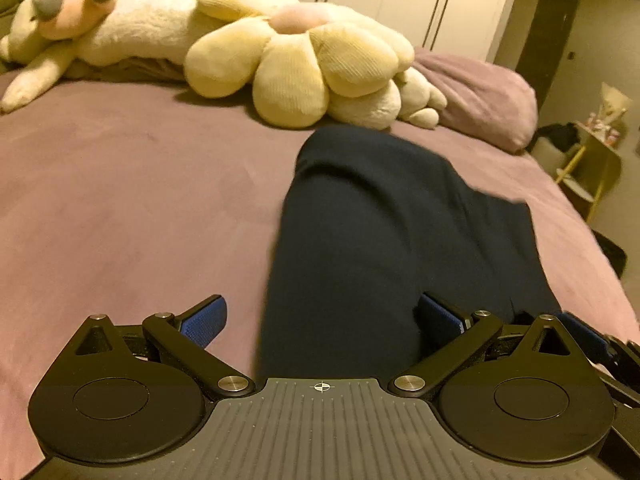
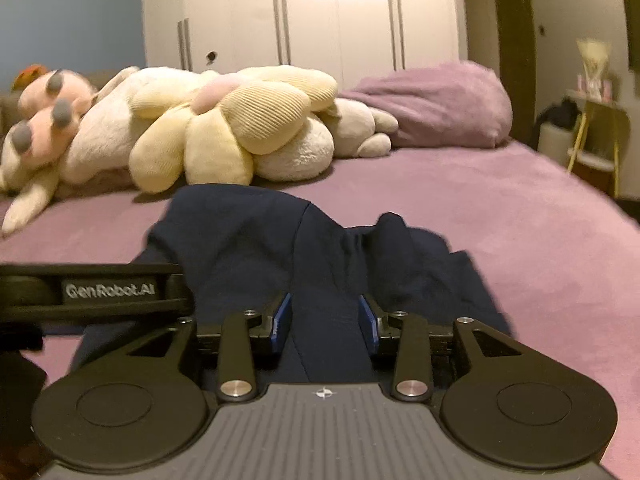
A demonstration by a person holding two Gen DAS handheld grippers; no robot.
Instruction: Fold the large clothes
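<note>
1. Navy-blue fabric filled the middle of the left wrist view: one dark garment (image 1: 384, 240) lay on the purple bedspread (image 1: 120, 200), folded into a long band running away from the camera towards the plush toys.
2. The left gripper (image 1: 320, 320) stood spread wide, its blue pads (image 1: 204, 322) apart, with the near end of the garment lying between them and neither pad pressing it.
3. One flower-shaped cushion (image 1: 300, 60), one long cream plush toy (image 1: 132, 28) and one purple pillow (image 1: 480, 96) lay behind.
4. In the right wrist view the same garment (image 2: 256, 248) looked more rumpled, with a raised fold and a crease at its centre.
5. The right gripper (image 2: 324, 320) was partly open; cloth lay between its two blue pads (image 2: 282, 320), which stood clear of it.
6. The other gripper's black body (image 2: 92, 292) crossed the left edge.
</note>
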